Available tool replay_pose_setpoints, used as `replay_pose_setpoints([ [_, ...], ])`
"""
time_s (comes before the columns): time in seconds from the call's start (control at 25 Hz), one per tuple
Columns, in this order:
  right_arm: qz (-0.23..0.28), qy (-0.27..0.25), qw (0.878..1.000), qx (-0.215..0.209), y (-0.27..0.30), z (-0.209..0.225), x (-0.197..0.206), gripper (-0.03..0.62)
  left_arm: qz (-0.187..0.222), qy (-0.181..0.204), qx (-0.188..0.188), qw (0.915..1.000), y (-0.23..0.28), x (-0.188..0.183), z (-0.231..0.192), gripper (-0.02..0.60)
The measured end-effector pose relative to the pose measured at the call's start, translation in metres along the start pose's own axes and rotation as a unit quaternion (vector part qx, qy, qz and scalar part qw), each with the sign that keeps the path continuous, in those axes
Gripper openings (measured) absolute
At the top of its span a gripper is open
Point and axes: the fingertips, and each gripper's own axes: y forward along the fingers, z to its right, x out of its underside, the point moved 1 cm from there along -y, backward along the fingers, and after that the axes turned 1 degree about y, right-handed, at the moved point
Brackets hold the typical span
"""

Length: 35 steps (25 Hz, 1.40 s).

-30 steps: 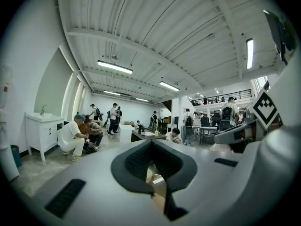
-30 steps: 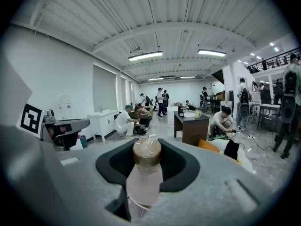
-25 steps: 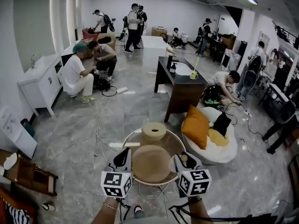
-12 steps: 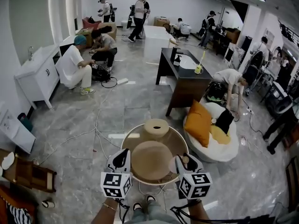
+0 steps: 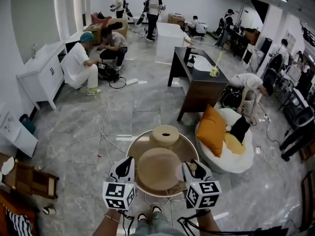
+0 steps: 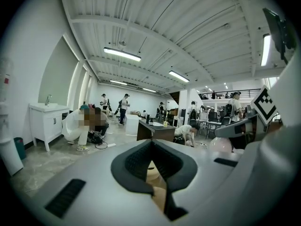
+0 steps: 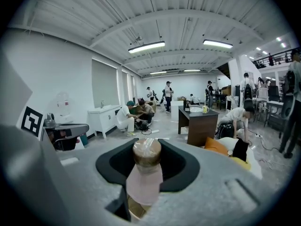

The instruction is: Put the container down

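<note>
Right claw point(image 5: 191, 168) clamps a small pink container point(image 7: 143, 173) with a brown cap, at the round glass counter's point(image 5: 131, 149) near edge. Left claw point(image 5: 126, 166) closed, nothing between its jaws.

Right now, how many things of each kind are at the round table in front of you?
Grippers: 2, left gripper and right gripper.
Tan round containers: 2, big container and small container.
Bottles: 1, the brown-topped bottle in the right gripper.
Tables: 1, the round table.
Total: 6.
</note>
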Motion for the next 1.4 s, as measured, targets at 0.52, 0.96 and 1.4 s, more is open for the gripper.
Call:
replay_pose_setpoints([
  [0.52, -0.039, 0.014, 0.998, -0.04, 0.058, 0.005, 0.043, 0.13, -0.038, -0.011, -0.045, 0.9982, 0.022, 0.053, -0.02, -0.003],
  [0.96, -0.074, 0.015, 0.995, -0.064, 0.119, -0.001, 0.101, 0.13, -0.072, -0.022, -0.083, 0.9937, 0.028, 0.122, -0.059, -0.003],
  [1.4, -0.107, 0.022, 0.991, -0.077, 0.156, -0.015, 0.197, 0.13, -0.073, -0.052, -0.089, 0.992, 0.044, 0.217, -0.075, -0.003],
])
